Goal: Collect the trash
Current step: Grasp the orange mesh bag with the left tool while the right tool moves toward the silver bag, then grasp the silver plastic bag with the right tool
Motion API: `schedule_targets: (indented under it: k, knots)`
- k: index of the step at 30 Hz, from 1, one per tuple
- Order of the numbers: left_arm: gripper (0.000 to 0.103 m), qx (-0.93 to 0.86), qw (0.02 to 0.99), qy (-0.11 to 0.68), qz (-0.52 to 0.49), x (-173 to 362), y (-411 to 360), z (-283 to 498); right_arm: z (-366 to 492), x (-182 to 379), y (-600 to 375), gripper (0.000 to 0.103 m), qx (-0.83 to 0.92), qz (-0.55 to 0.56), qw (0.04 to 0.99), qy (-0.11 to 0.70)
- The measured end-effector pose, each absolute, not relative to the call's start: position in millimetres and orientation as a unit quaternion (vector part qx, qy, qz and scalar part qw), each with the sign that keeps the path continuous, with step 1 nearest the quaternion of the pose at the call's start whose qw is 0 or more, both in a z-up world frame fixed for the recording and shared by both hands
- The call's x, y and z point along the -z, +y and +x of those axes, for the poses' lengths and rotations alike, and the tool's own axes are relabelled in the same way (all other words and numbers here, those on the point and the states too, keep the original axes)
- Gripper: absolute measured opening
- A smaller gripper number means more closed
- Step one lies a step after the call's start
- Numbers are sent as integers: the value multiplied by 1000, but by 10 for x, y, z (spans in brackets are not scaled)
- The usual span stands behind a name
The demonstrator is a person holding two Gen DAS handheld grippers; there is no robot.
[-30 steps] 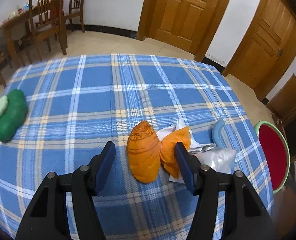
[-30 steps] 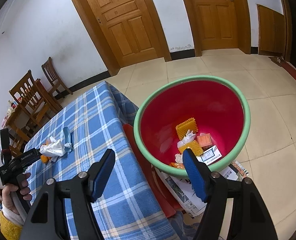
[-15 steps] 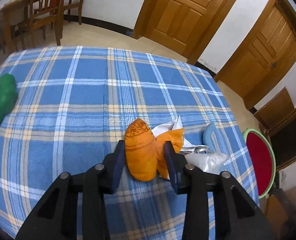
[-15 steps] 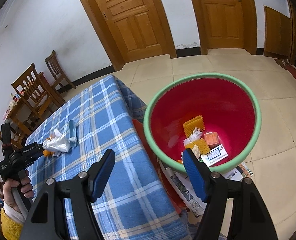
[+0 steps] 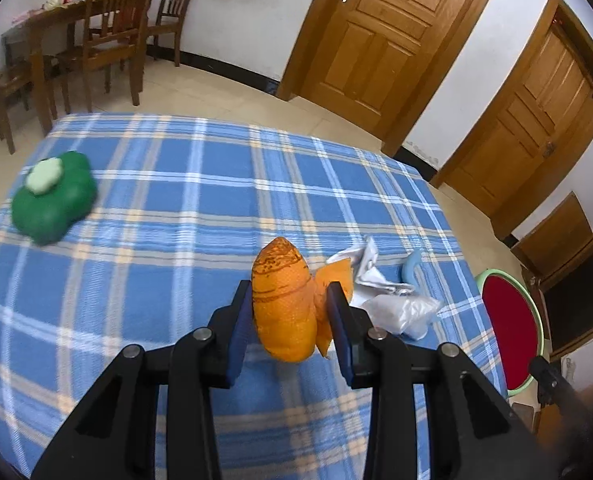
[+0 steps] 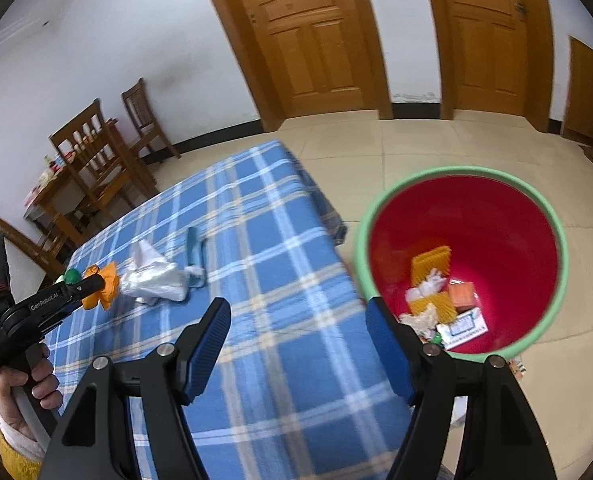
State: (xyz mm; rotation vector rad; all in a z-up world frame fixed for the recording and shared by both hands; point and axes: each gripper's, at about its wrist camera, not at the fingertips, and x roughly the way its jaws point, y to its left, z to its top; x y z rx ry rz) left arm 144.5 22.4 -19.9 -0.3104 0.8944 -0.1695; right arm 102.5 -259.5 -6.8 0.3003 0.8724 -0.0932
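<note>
The left claw [image 5: 290, 312] is clenched on an orange peel [image 5: 283, 300], its two blue pads pressing the peel's sides after the jaws have just been closing around it; the peel sits between them, lifted a little over the blue plaid cloth of the desk [image 5: 168, 208]. The peel is a rounded, pointed shell with a pitted skin and brown streaks near its tip, and a second, thinner orange piece [image 5: 338, 278] hangs just beside it at the right pad. The right claw [image 6: 298, 346] stands released with nothing between its two blue pads, above the desk's edge and next to one red bucket [image 6: 536, 248] with a pale green rim standing on the tiled floor. Inside the bucket lie two ridged yellow-orange pieces, some crumpled white paper, one small orange box and one printed white carton. On the desk, close behind the held peel, rest one crumpled white tissue [image 5: 360, 258], one clear crinkled plastic bag [image 5: 402, 314] and one curved light-blue strip [image 5: 411, 266], all touching or nearly so. Far to the left lies one soft green flower-shaped thing [image 5: 54, 198] with a pale centre. From the right wrist view a hand [image 6: 28, 390] with a yellow cuff grips the left claw's black handle.
</note>
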Motion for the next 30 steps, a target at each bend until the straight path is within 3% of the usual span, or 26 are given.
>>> schedule_targets:
  k: [14, 20, 30]
  knots:
    - [37, 4, 895, 427, -125, 266, 610, 1125, 1465, 217, -1887, 73, -37, 123, 887, 443]
    - [37, -8, 893, 430, -133, 353, 720, 1076, 1678, 320, -1580, 79, -60, 109, 883, 453]
    - [37, -8, 890, 434, -142, 435, 791, 1056, 2017, 579, -1284, 79, -62, 99, 871, 477]
